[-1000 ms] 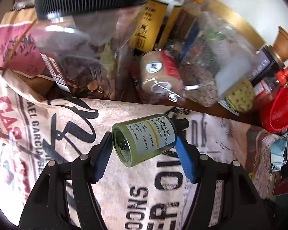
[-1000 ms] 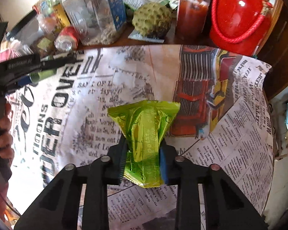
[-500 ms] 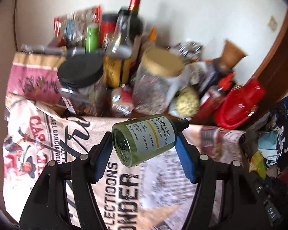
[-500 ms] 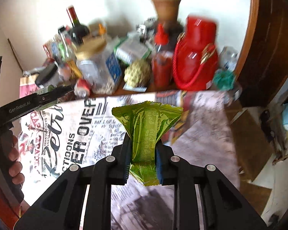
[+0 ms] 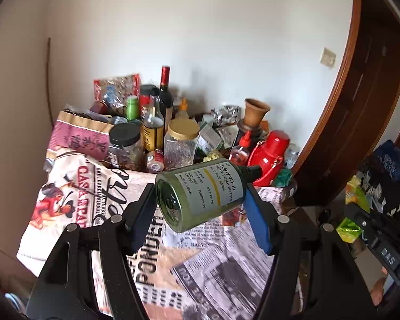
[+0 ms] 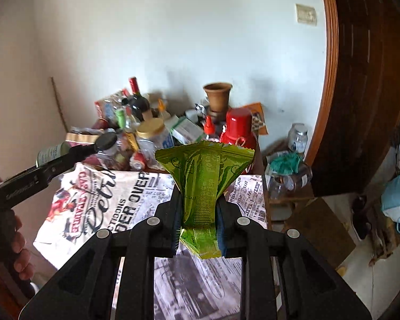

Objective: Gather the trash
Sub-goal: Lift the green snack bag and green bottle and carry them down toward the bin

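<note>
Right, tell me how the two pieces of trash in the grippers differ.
The green pump bottle is a rigid cylinder lying sideways across the left gripper; the green foil wrapper is flat and crumpled, standing upright in the right gripper. The bottle carries a white printed label; the wrapper is shiny foil. The bottle spreads its jaws wide; the wrapper's are nearly together. Both are green and held above the table.

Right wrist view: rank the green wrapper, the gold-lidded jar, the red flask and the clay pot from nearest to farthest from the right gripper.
1. Green wrapper, pinched in the right gripper.
2. Gold-lidded jar, beyond the printed cloth, left of centre; red flask, right of centre. These two are too close to call.
3. Clay pot, at the back by the wall.
</note>
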### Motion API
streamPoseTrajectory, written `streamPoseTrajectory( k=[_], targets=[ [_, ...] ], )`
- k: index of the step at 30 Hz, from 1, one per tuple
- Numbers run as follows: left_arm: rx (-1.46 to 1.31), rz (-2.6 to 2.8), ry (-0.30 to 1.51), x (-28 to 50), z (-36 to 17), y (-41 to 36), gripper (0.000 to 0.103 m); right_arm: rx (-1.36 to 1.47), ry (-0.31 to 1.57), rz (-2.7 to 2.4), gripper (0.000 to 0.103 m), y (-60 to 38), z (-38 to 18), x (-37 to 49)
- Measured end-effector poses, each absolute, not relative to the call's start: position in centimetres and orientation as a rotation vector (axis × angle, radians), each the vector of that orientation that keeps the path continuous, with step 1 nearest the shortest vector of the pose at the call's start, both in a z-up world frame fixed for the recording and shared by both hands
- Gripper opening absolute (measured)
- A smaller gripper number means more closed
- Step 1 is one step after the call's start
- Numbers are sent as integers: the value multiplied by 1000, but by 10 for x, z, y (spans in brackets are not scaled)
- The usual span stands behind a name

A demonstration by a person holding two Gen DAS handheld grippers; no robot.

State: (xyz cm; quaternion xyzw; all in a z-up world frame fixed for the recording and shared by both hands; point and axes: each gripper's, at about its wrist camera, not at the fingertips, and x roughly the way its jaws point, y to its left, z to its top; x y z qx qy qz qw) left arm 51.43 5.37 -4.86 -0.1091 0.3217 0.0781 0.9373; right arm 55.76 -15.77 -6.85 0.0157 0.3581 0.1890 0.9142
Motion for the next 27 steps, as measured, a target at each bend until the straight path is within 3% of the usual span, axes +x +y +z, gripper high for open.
streamPoseTrajectory(
  k=[17, 27],
  targets=[
    [-203, 153, 487, 366, 16, 60, 64, 71, 569, 378, 20, -176, -12, 448],
    [-174, 94, 512, 248, 2, 98, 64, 97, 566, 313, 20, -143, -10, 336]
  ],
)
